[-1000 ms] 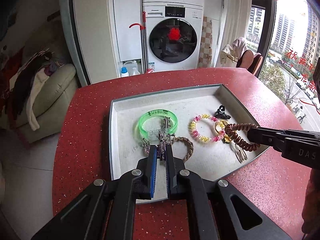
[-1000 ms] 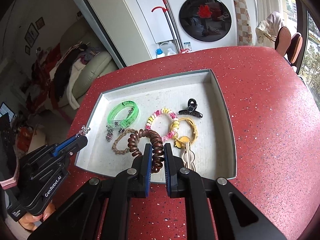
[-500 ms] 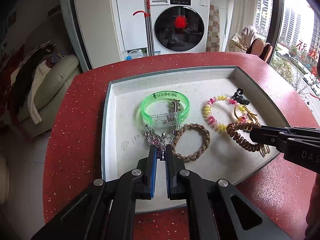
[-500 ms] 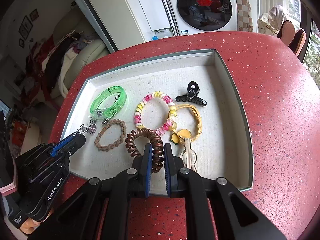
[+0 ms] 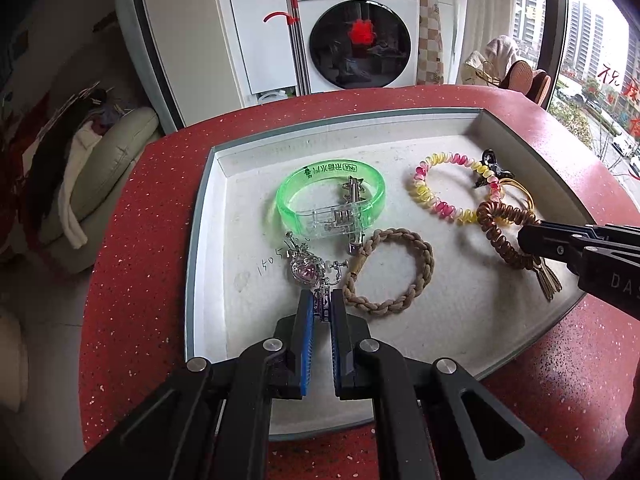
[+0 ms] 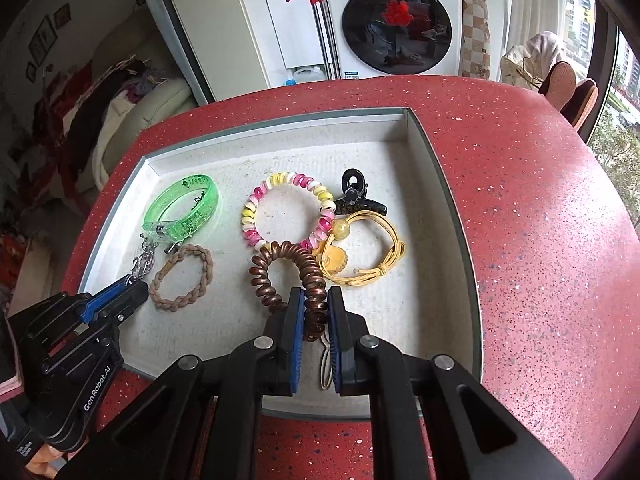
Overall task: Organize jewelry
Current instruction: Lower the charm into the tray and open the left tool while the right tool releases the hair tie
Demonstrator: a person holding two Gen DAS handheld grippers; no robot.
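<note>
A grey-rimmed tray with a pale felt floor sits on the red table. My left gripper is shut on a silver charm chain with a pink heart pendant, which touches the tray floor at the front left. My right gripper is shut on a brown spiral hair tie, low over the tray's front middle. In the tray lie a green translucent bangle, a beige braided band, a pink-yellow spiral tie, a black claw clip and a yellow cord tie.
The red speckled table curves off at left and right. Beyond it stand a white washing machine, a cream sofa with clothes and a window at right. A pale loop lies under my right gripper.
Both grippers have sunk toward the tray with their items. The charm chain and the brown spiral tie now rest low on the tray floor.
</note>
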